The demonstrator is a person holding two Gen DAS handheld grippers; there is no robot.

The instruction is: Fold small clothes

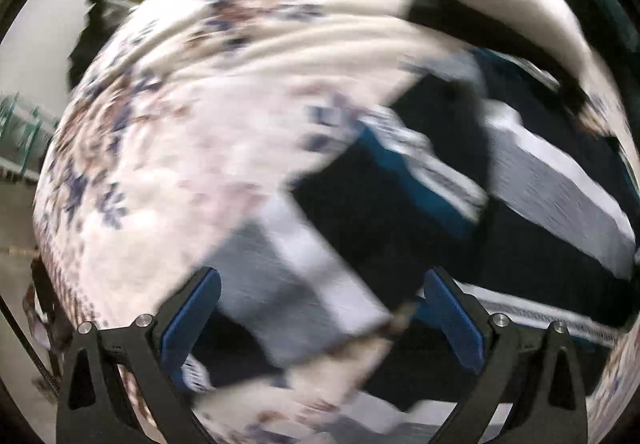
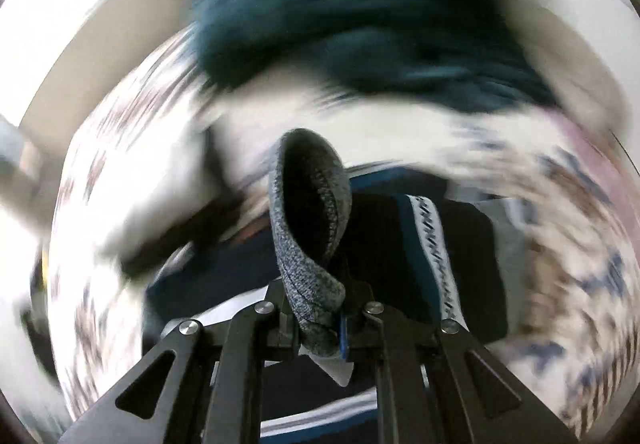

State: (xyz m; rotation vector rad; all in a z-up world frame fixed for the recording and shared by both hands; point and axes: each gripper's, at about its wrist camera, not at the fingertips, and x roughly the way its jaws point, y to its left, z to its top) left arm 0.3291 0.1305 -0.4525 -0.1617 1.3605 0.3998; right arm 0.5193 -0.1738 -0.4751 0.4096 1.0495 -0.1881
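My right gripper (image 2: 320, 308) is shut on a grey knit sock (image 2: 296, 252). The sock's open cuff stands up in a loop in front of the fingers. Below it lie dark socks, one with a patterned white and blue band (image 2: 432, 244). In the left wrist view my left gripper (image 1: 323, 276) is open, its blue pads (image 1: 196, 308) wide apart and pointing down. A grey and white sock (image 1: 288, 284) and dark navy socks (image 1: 380, 224) lie under them. All of this rests on a floral cloth (image 1: 180, 124). Both views are blurred by motion.
A dark teal garment (image 2: 360, 24) lies heaped at the far side of the floral cloth (image 2: 560, 244). A black and yellow object (image 1: 120, 4) sits beyond the cloth's far left edge. A pale blurred shape (image 1: 520, 4) crosses the upper right. Floor (image 1: 20, 244) shows at the left.
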